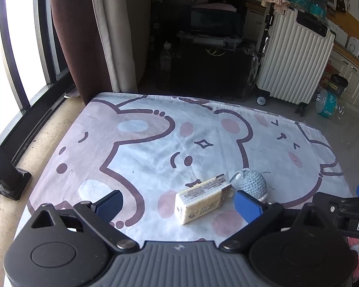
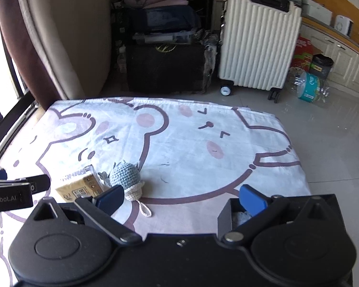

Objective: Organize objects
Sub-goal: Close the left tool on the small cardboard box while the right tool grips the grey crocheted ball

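A yellow tissue pack lies on the bear-print cloth, between the spread fingers of my left gripper, which is open and does not touch it. A blue crochet toy with a cream base sits just right of the pack, touching its end. In the right wrist view the toy lies at the left finger of my right gripper, which is open with bare cloth between its fingers. The pack lies left of the toy. A small black box with something pale blue inside sits under the right finger.
A white ribbed suitcase and dark stacked crates stand beyond the cloth's far edge. A window railing and brown curtain run along the left. Wrapped water bottles lie on the tiled floor at the right.
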### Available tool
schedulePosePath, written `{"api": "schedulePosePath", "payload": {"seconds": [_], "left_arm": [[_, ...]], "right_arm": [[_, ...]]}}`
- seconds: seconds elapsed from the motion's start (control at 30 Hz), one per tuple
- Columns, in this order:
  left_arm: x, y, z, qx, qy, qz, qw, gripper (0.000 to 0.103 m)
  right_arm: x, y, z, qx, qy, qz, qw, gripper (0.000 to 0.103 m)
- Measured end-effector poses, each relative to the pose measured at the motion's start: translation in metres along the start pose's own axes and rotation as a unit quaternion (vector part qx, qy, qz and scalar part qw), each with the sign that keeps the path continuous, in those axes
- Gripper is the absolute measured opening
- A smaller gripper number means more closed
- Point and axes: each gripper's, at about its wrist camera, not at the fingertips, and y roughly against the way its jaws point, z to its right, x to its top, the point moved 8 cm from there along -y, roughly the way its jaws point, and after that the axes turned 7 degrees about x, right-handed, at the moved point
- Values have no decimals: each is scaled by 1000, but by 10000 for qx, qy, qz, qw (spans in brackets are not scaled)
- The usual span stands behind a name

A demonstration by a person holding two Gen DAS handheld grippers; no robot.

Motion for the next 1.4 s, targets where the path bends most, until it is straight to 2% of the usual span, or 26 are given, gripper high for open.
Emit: {"api": "schedulePosePath", "payload": {"seconds": [0.23, 0.37, 0.6, 0.77, 0.87, 1.03, 1.2, 1.3, 1.4], "left_arm": [[1, -23, 11, -67, 306, -249, 9992, 98], [4, -35, 11, -133, 673, -342, 9971, 97], [13, -49, 3, -135, 1217, -426, 9916, 87], [6, -61, 0, -129, 1622, -937, 9822, 85], [3, -63, 2, -152, 1860, -1138, 9758, 85], [6, -65, 11, -198, 1930, -1166, 9741, 86], [7, -69, 21, -173, 1896, -1256, 9736, 86], [9, -71, 25, -40, 1830, -1236, 9753, 86], [9, -74, 28, 120, 1772, -1264, 9760, 86]], "right_arm": [[11, -32, 5, 488, -110, -328, 9982, 102], [18, -52, -1, 754, -149, -437, 9961, 94], [15, -80, -19, 1124, -363, -501, 9917, 78], [4, -101, -26, 1178, -334, -639, 9904, 74], [3, -108, -31, 1371, -362, -635, 9878, 74], [3, -113, -41, 1580, -230, -610, 9853, 73], [1, -116, -46, 1779, -149, -634, 9819, 68], [1, -118, -48, 1899, -175, -639, 9796, 62], [-1, -120, -51, 2090, -185, -685, 9753, 52]]}}
